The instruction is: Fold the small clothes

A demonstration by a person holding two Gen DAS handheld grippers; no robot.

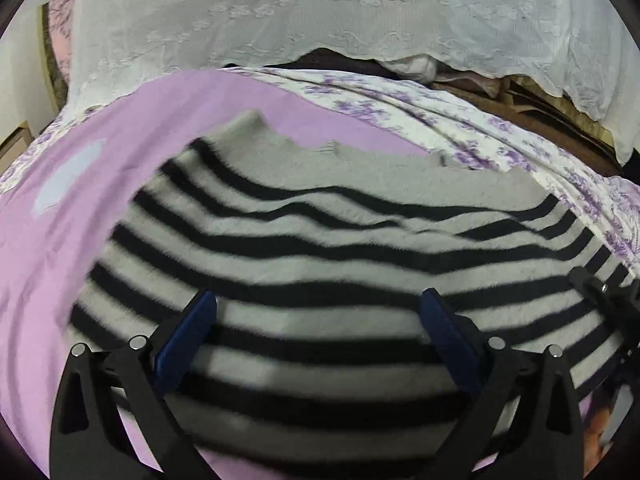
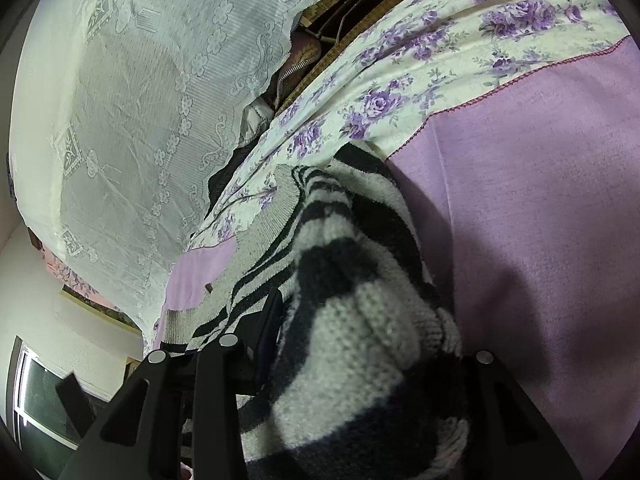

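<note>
A grey knit sweater with black stripes [image 1: 320,248] lies spread on a lilac cloth [image 1: 60,240]. My left gripper [image 1: 318,304] hovers over its lower part, jaws wide apart, blue pads [image 1: 192,328] showing, holding nothing. In the right wrist view a bunched fold of the same sweater [image 2: 344,320] fills the space between the fingers of my right gripper [image 2: 352,344], which is shut on it. The right gripper also shows at the right edge of the left wrist view [image 1: 608,300].
A floral purple-and-white sheet [image 1: 460,128] lies beyond the lilac cloth. A white lace cover [image 1: 320,12] drapes over stacked items behind it. A window [image 2: 44,400] shows at the lower left of the right wrist view.
</note>
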